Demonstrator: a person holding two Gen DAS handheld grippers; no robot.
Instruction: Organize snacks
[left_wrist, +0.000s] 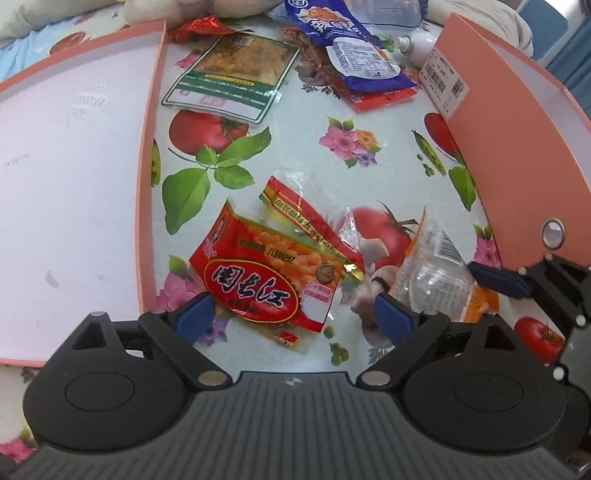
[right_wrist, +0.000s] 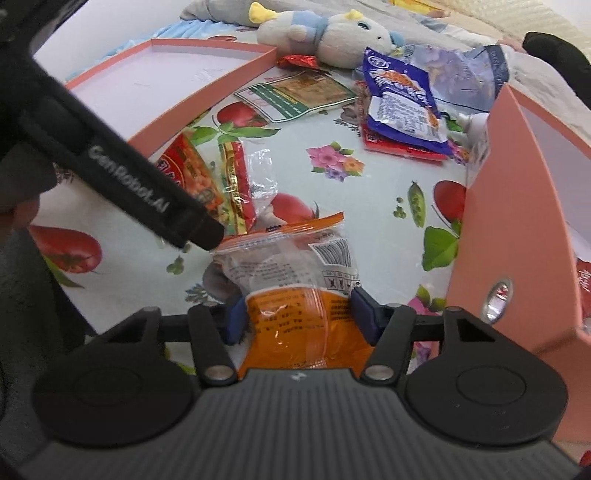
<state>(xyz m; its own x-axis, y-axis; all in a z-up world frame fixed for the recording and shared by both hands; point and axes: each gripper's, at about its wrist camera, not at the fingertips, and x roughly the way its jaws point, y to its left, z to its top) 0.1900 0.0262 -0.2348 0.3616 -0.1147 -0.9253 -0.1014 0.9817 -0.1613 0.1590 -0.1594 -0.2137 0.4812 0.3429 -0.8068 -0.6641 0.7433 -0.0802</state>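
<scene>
Left wrist view shows the pink tray (left_wrist: 74, 147) bare and every snack on the cloth (left_wrist: 314, 147), so sorting has barely begun. Its left gripper (left_wrist: 295, 314) hangs wide over the red packet (left_wrist: 266, 280). The right gripper (right_wrist: 299, 314) straddles the orange packet (right_wrist: 299, 317); whether it pinches I cannot tell.

Red snack bag (left_wrist: 266, 284) with yellow trim. Orange and see-through bag (right_wrist: 295, 291) with a black barcode. Blue bag (left_wrist: 347, 44). Green-edged packet (left_wrist: 236, 74). Pink boxes (left_wrist: 147, 166), white inside. Tablecloth (left_wrist: 314, 155) with red tomatoes, green leaves, pink flowers. Blue pads (left_wrist: 195, 314) on black grippers.
</scene>
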